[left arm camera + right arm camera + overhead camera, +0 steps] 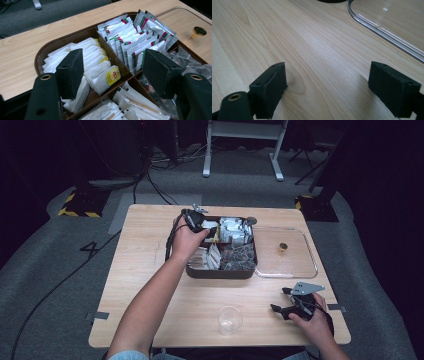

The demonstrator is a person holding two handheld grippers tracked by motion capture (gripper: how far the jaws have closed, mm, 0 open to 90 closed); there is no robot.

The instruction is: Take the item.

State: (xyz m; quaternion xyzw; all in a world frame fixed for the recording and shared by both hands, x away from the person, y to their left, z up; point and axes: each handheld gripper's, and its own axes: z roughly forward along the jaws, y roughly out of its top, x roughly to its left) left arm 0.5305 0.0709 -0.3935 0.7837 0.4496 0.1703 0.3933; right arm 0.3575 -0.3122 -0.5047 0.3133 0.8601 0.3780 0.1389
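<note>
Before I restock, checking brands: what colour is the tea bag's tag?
Yellow tag with a red mark; left gripper view.

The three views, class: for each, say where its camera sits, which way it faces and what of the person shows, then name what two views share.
High view: above the person's side, facing forward and down on the table; both forearms, left gripper and right gripper show.
Left gripper view: rides the left gripper, facing down into the brown tray at the tea bags; open jaws show.
Right gripper view: rides the right gripper, low over bare wood; open jaws show.
Shared: the clear lid lies in the high and right gripper views.
</note>
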